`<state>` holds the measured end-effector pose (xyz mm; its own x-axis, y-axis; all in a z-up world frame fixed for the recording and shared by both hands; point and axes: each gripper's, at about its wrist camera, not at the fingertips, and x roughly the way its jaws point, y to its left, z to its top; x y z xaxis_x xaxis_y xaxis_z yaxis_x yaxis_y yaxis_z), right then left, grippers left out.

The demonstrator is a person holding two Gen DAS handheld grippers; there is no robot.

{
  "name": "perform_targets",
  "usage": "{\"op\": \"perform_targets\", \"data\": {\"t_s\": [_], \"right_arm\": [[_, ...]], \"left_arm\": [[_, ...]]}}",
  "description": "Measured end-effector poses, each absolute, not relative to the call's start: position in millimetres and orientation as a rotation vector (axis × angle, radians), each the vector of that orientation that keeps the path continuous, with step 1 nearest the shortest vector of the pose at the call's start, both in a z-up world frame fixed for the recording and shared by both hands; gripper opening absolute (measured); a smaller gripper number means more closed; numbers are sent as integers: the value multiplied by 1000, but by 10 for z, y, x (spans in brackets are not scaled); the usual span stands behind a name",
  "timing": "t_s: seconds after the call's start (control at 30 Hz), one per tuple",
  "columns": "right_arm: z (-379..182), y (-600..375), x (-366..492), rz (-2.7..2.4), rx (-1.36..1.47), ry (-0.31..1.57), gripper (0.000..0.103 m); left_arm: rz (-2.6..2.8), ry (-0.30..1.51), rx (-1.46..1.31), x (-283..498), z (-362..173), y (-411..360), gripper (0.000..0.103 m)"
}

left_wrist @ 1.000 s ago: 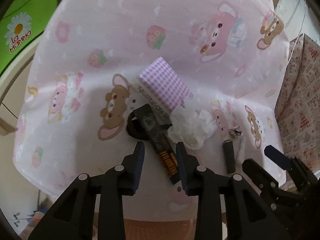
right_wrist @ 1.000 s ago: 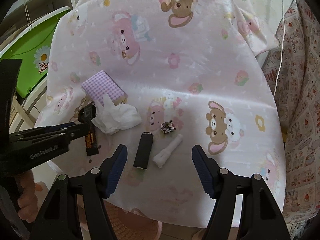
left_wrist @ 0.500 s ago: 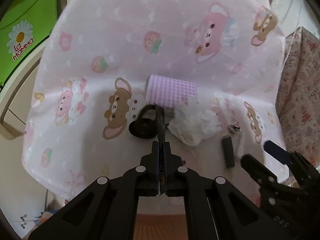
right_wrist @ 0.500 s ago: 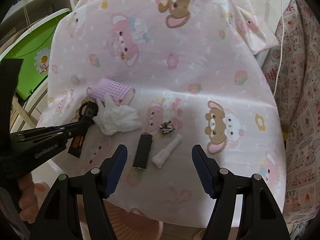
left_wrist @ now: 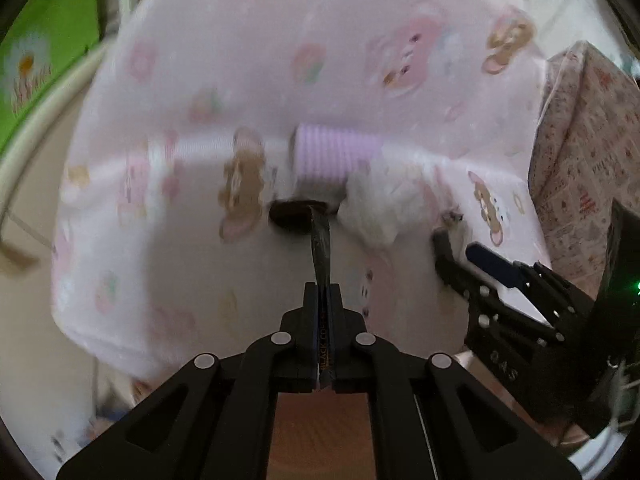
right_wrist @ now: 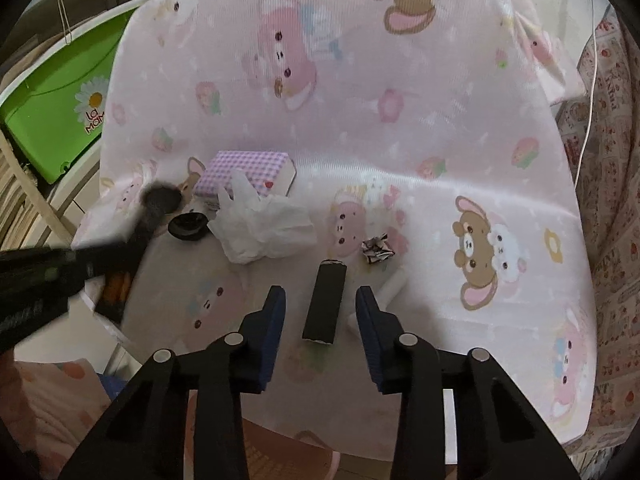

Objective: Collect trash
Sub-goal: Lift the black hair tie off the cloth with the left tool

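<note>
On the pink bear-print tablecloth (right_wrist: 400, 140) lie several bits of trash. My left gripper (left_wrist: 323, 292) is shut on a black coffee sachet (left_wrist: 320, 248), held edge-on just above the cloth; it also shows blurred in the right wrist view as the sachet (right_wrist: 116, 292). My right gripper (right_wrist: 320, 296) straddles a small black packet (right_wrist: 325, 304). Its jaws are closing and the pads stand clear of the packet's sides. A crumpled white tissue (right_wrist: 262, 228), a black lid (right_wrist: 188, 226), a foil scrap (right_wrist: 378, 249) and a white tube (right_wrist: 390, 290) lie nearby.
A purple gingham box (right_wrist: 244, 170) sits behind the tissue. A green bin (right_wrist: 60, 120) stands off the table's left side and a patterned cloth (right_wrist: 612, 200) hangs at the right. A pinkish basket (right_wrist: 288, 452) sits below the table's near edge.
My left gripper shut on the sachet and raised it, turning it edge-on. My right gripper sank toward the black packet and its jaws narrowed around it.
</note>
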<state>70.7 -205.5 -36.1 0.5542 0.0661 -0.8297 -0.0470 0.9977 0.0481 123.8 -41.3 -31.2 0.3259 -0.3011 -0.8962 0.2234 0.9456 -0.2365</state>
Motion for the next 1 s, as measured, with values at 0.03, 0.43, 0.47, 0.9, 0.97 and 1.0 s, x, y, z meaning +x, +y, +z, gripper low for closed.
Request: {"op": "perform_targets", "data": {"t_s": [0.03, 0.43, 0.47, 0.9, 0.97, 1.0], "right_arm": [[-367, -2051, 709, 61, 13, 984, 39], [-244, -2079, 607, 83, 2, 932, 3], [-198, -2100, 571, 97, 11, 912, 3], [-64, -2328, 324, 162, 76, 879, 3], [-104, -2346, 361, 183, 105, 908, 4], [-134, -2327, 390, 197, 112, 931, 4]], "left_arm": [[-346, 1208, -80, 1240, -338, -387, 3], [-285, 1264, 32, 1089, -448, -428, 3], [-278, 1277, 21, 1077, -477, -403, 3], [-284, 1139, 3, 762, -234, -204, 3], [-314, 1058, 1, 712, -104, -232, 3], [-325, 1023, 6, 687, -40, -235, 3]]}}
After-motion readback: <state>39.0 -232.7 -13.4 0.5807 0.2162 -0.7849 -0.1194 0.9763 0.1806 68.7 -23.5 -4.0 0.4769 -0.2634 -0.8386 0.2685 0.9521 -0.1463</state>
